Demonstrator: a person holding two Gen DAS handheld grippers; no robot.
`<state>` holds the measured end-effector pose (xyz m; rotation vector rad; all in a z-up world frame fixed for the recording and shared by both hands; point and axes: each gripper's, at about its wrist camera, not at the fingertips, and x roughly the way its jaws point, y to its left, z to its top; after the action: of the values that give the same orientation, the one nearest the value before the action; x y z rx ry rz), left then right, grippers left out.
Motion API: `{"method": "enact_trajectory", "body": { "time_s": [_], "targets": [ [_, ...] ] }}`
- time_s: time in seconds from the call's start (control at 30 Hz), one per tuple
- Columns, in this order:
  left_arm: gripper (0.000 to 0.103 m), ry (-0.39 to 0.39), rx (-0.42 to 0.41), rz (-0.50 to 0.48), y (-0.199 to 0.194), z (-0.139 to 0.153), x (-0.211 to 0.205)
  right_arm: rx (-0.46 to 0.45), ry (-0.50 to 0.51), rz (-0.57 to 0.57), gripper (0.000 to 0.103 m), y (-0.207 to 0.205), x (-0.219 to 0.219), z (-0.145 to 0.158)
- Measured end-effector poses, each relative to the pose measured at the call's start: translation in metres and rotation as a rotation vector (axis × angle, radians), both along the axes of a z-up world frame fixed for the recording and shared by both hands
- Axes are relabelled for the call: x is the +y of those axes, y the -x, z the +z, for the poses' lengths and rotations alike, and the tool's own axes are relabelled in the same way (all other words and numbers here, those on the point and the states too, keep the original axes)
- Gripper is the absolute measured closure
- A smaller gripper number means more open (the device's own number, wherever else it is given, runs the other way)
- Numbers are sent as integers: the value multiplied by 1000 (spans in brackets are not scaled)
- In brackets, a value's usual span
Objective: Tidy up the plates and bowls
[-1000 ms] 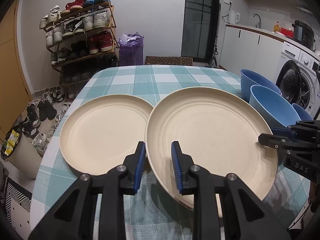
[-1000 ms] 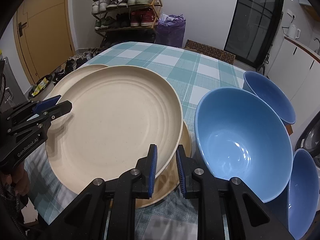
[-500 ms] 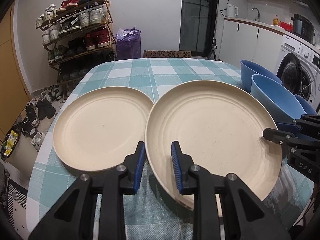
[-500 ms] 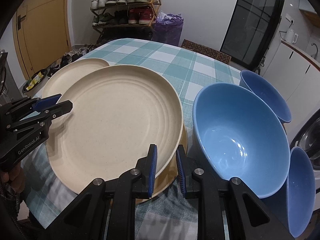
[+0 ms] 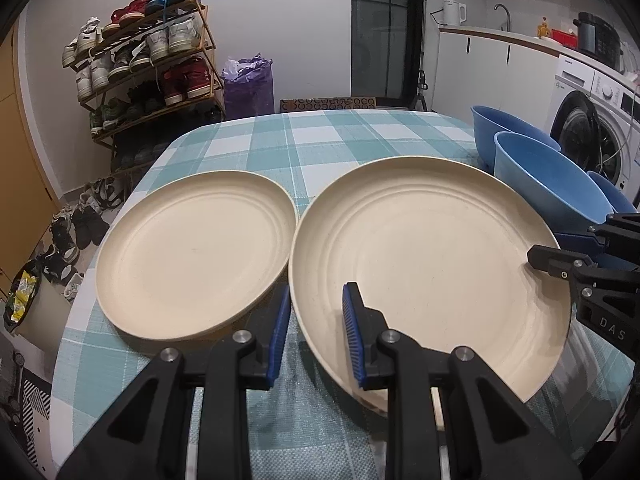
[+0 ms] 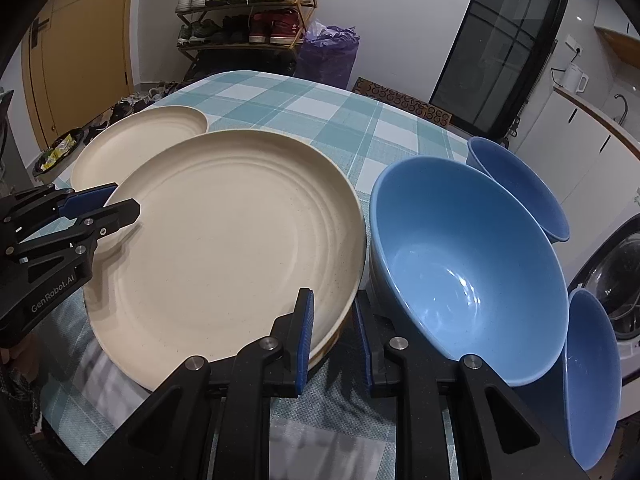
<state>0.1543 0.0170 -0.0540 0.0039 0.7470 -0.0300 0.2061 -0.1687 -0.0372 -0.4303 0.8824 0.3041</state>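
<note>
A large cream plate is held tilted above the checked table, over another cream plate whose rim shows under it in the right wrist view. My left gripper is shut on its near-left rim. My right gripper is shut on the opposite rim of the same plate. A second cream plate lies flat on the table to the left. Three blue bowls stand at the right: a big one, one behind it, one at the table's edge.
The table has a teal checked cloth. A shoe rack and a purple bag stand beyond its far edge. A washing machine and white cabinets are at the right. Shoes lie on the floor at the left.
The held plate has come up and toward me with both grippers. It overlaps the left plate less, and that plate and the bowls have stayed put.
</note>
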Motion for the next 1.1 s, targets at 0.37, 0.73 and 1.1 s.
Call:
{"method": "enact_trajectory", "body": {
  "time_s": [0.37, 0.73, 1.1],
  "targets": [
    [79, -20, 13, -11, -2, -6, -4, 1, 10, -5, 82, -1, 1, -4],
    [76, -50, 24, -19, -2, -8, -8, -15, 59, 3, 82, 0, 6, -11],
    [68, -74, 28, -39, -1, -8, -12, -10, 69, 5, 81, -2, 6, -15]
  ]
}}
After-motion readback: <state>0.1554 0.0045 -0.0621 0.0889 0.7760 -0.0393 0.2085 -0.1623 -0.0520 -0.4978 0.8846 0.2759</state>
